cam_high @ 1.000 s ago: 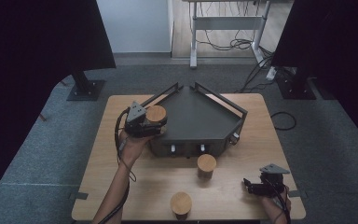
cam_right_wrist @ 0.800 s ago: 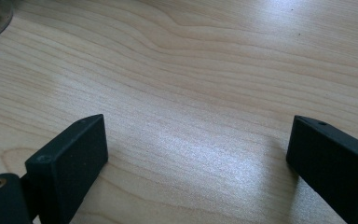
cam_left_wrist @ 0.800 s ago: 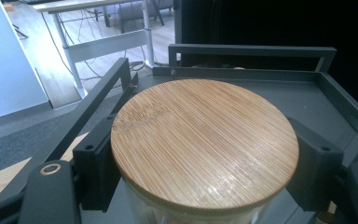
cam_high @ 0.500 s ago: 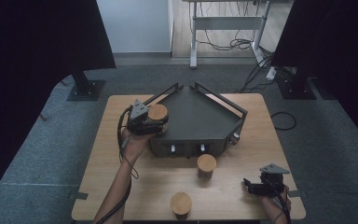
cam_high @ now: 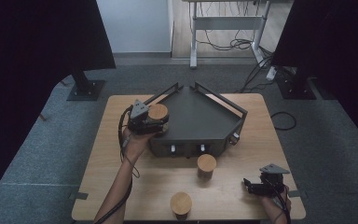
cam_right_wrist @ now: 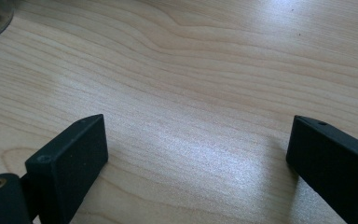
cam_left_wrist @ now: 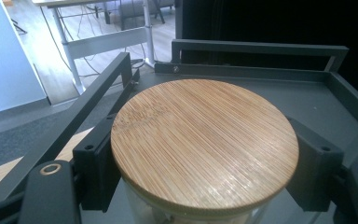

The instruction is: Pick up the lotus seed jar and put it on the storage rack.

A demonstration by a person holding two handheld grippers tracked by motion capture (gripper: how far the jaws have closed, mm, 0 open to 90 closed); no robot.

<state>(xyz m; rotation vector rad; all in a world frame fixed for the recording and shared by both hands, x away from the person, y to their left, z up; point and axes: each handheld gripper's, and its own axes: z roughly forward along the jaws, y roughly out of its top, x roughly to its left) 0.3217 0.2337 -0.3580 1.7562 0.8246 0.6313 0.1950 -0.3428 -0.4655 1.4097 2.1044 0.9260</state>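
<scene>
Clamping a jar (cam_high: 158, 113) by its sides just under the bamboo lid (cam_left_wrist: 204, 146), the left gripper (cam_high: 154, 122) holds it over the left corner of the dark tray (cam_high: 200, 122), its jaws pinching the glass from both sides. Two more jars stand on the table (cam_high: 242, 154): one (cam_high: 206, 165) just in front of the tray, another (cam_high: 181, 204) near the front edge. Far right, the right gripper (cam_high: 248, 185) rests low over bare wood, jaws spread wide with nothing between.
</scene>
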